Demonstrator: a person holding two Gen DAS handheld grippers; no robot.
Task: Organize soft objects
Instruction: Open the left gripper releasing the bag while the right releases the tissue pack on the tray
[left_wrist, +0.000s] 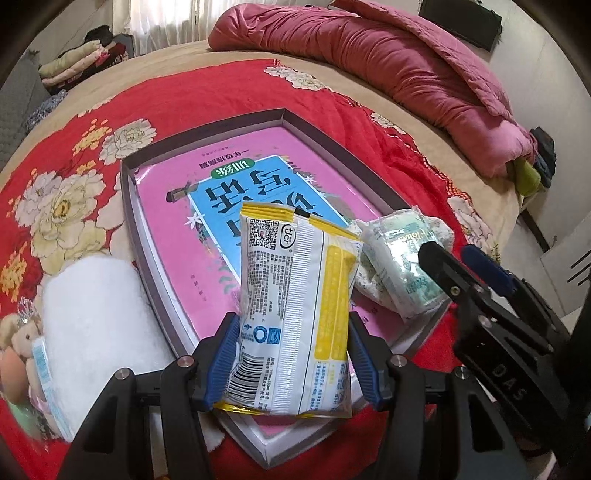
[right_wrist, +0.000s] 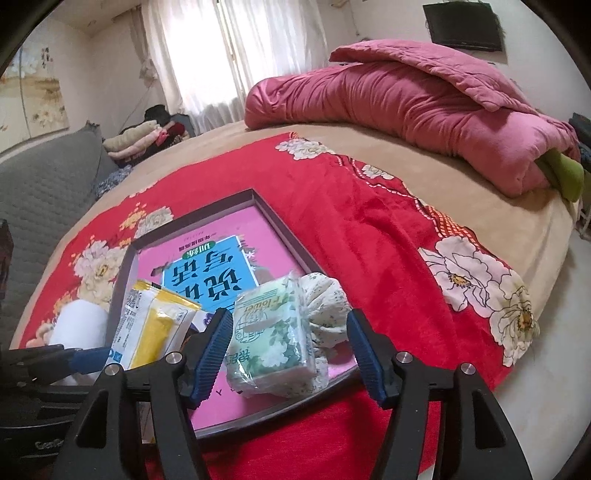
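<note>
Left tongs (left_wrist: 291, 354) clamp a packet (left_wrist: 295, 314) over the tray (left_wrist: 127, 192); right tongs (right_wrist: 288, 354) stand apart around the placed tissues (right_wrist: 273, 332); next, release the packet.

The bedspread (left_wrist: 177, 96) was red with cream peonies, the quilt (right_wrist: 424, 110) plain pink, the book (left_wrist: 221, 192) pink and blue (white-flecked).

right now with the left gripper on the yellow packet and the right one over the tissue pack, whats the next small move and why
Probably lower the yellow packet into the tray and open the left gripper. It is clamped above the pink book, while the tissue pack already lies in the tray with the right gripper open around it.
</note>
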